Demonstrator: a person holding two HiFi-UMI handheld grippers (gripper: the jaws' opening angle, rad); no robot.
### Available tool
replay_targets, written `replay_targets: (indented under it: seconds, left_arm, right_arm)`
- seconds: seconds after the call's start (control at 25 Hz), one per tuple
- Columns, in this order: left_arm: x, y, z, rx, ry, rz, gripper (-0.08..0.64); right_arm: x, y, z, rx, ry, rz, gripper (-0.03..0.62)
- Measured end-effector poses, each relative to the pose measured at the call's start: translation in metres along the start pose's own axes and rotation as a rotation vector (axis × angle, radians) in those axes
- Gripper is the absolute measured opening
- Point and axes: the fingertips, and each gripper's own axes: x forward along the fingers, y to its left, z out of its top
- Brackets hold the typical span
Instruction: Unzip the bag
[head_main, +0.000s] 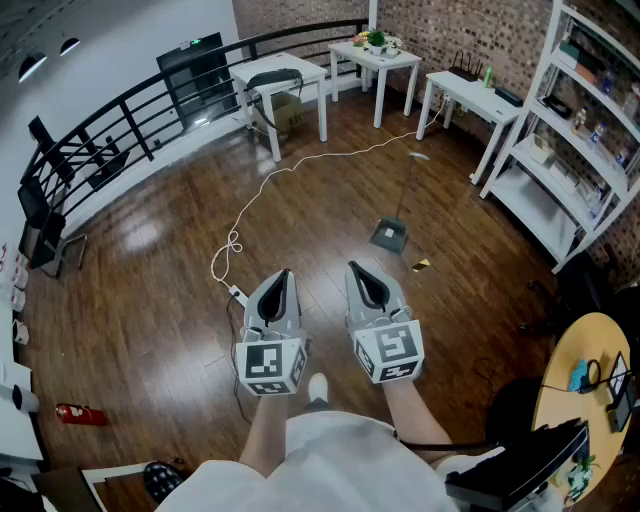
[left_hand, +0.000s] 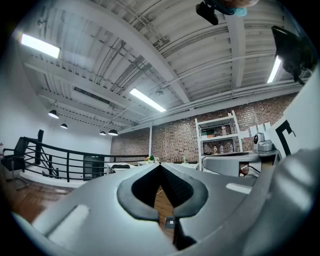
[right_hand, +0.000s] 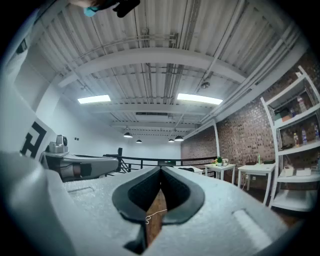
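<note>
- Your left gripper (head_main: 284, 277) and right gripper (head_main: 357, 272) point level, side by side; both are pinched together on nothing.
- No bag is clearly in view, so neither hand is nearer; the dark shape (head_main: 520, 468) beside the round desk (head_main: 560, 380), low on your right, might be it.
- Count: two grippers; zero certain bags.

Left claw (head_main: 283, 273) and right claw (head_main: 356, 267) are grey; floor (head_main: 150, 300) glossy brown wood; wall (head_main: 480, 30) red brick.
</note>
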Motion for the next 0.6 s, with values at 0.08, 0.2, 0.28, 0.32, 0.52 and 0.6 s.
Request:
replay_targets:
  seconds: [0.08,0.2,0.28,0.32,0.52,0.6]
  left_arm:
    - [0.021,0.028,-0.001,-0.008,0.004,0.009,0.015]
    - [0.054,0.063,0.002,-0.005,0.008,0.008,0.015]
    - [0.073,0.079,0.006,-0.002,0.000,-0.003,0.015]
    - [0.080,0.088,0.007,-0.007,-0.006,-0.007,0.015]
    - [0.127,0.122,0.010,-0.031,-0.022,-0.003,0.015]
    - [0.149,0.131,0.008,-0.035,-0.024,0.004,0.015]
  right_arm:
    - [0.035,0.004,0.000,-0.011,0.007,0.012,-0.012]
    - [0.083,0.007,0.007,-0.022,-0.001,0.028,-0.012]
    - [0.109,0.009,0.013,-0.033,-0.012,0.031,-0.012]
    - [0.121,0.011,0.014,-0.040,-0.014,0.031,-0.012]
    - [0.180,0.000,0.004,-0.040,0.009,0.045,-0.012]
    - [0.202,-0.013,0.004,-0.044,0.006,0.049,-0.012]
